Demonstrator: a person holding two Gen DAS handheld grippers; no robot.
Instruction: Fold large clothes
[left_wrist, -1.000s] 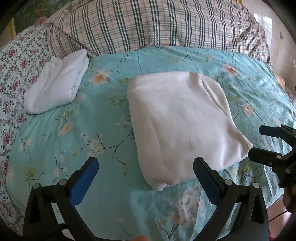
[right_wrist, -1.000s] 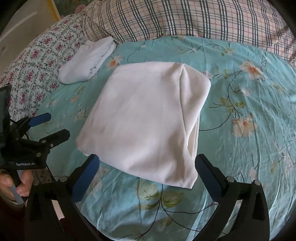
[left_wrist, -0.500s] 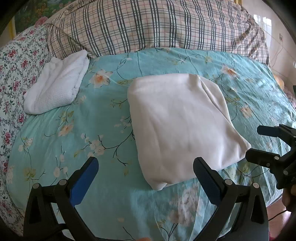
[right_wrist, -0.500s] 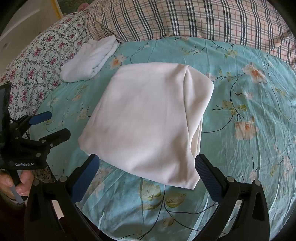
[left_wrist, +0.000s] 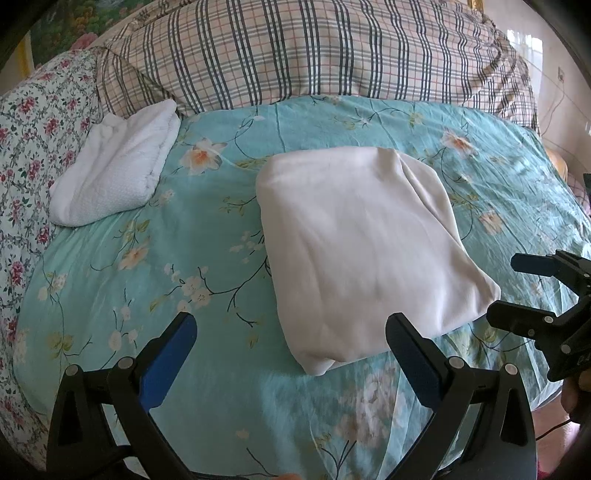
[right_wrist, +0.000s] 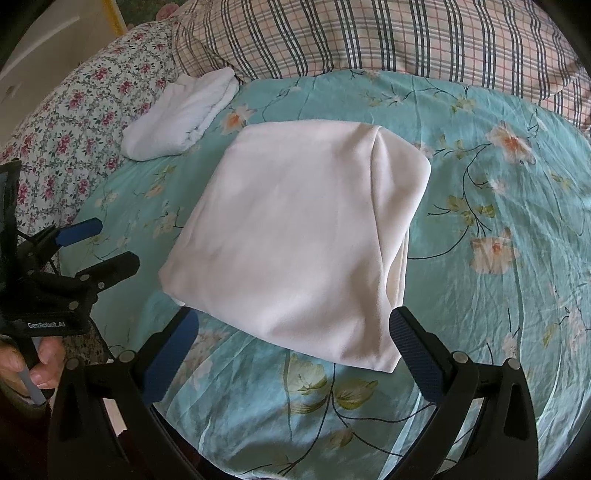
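Left wrist view: folded cream garment (left_wrist: 364, 254) lies flat mid-bed on the teal floral sheet (left_wrist: 207, 229), left gripper (left_wrist: 291, 341) released, holding nothing. Right gripper (right_wrist: 293, 334) also spread and empty, just short of the garment's near edge; folded white towel (left_wrist: 114, 181) well apart by the plaid pillow (left_wrist: 314, 51).

Left hand-held gripper (left_wrist: 291, 338) spread wide, empty, right hand-held gripper (right_wrist: 293, 334) likewise
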